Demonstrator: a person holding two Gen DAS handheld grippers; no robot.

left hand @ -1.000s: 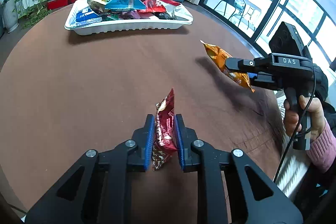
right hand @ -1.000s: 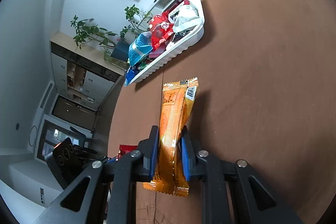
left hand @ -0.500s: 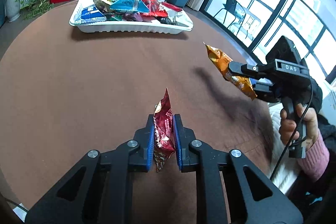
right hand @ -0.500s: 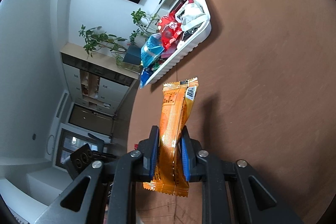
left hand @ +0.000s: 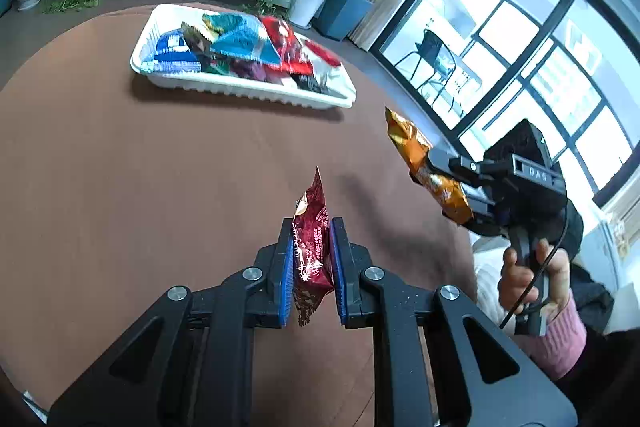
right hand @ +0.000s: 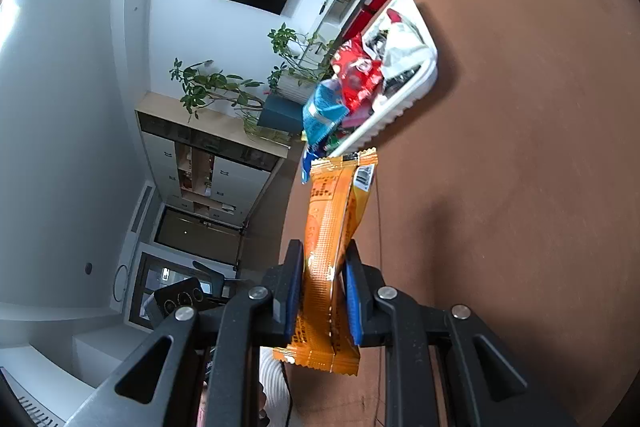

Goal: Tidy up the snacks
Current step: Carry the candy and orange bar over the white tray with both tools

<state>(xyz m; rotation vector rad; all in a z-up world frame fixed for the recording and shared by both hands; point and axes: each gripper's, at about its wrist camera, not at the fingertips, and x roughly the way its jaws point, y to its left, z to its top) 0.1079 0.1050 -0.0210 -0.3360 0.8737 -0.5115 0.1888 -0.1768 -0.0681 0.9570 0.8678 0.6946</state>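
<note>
Maroon snack packet (left hand: pixel 310 247): clamped in left claw (left hand: pixel 311 259), above brown surface (left hand: pixel 120 187). Orange snack bar (right hand: pixel 332 255): clamped in right claw (right hand: pixel 322 291). White tray (left hand: pixel 248 91) of snacks at 11 o'clock, well apart. Step: carrying; next, likely release over tray.

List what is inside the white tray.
The white tray holds piled snack packets: blue, teal, red and silver. Whatever lies beneath the pile is hidden.

A tray (left hand: pixel 256 94) of piled snack packets (left hand: pixel 240 43) sits on the far side of the round table (left hand: pixel 120 187). Nearer, two held packets (left hand: pixel 311 247) (right hand: pixel 332 239) hang apparently clear above the tabletop, one right of the other.
</note>
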